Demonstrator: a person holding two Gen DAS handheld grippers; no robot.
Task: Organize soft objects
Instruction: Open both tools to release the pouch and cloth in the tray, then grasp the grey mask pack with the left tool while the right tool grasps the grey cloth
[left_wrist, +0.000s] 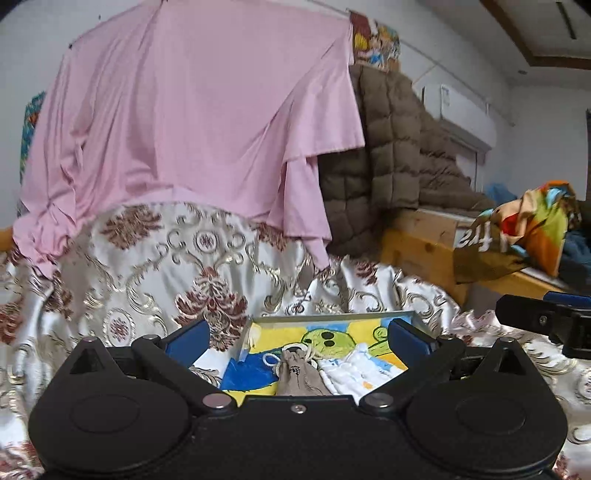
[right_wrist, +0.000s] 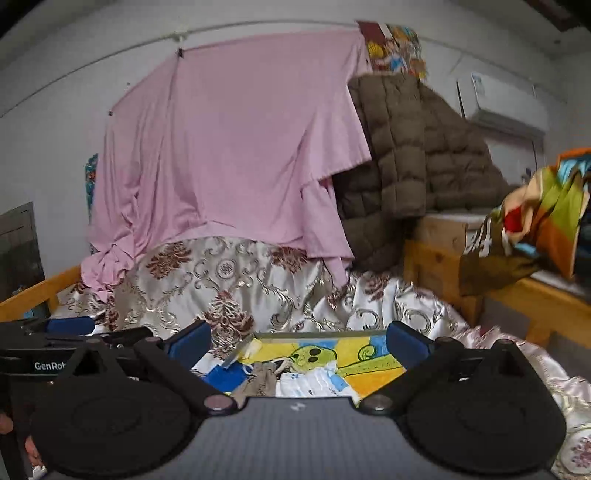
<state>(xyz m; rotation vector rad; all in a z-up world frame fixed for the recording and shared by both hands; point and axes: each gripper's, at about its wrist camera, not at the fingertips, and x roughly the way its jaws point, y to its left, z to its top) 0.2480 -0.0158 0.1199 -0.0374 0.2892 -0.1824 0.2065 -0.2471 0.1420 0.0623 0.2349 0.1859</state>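
Observation:
A shallow tray (left_wrist: 332, 318) with a yellow, blue and green cartoon print lies on the patterned satin cloth (left_wrist: 147, 266). In it lie a small beige drawstring pouch (left_wrist: 297, 376) and a white folded cloth with blue marks (left_wrist: 354, 369). My left gripper (left_wrist: 297, 338) is open and empty, held just in front of the tray. My right gripper (right_wrist: 297, 341) is open and empty too, over the tray (right_wrist: 306, 336), with the pouch (right_wrist: 264, 380) and white cloth (right_wrist: 314, 380) below it. Each gripper shows at the edge of the other's view.
A pink sheet (left_wrist: 192, 122) hangs behind, over the satin cloth. A brown quilted jacket (left_wrist: 399, 147) hangs to its right. A wooden ledge (left_wrist: 424, 243) at the right carries a colourful printed bag (left_wrist: 532, 229). A wall air conditioner (right_wrist: 502, 107) is up right.

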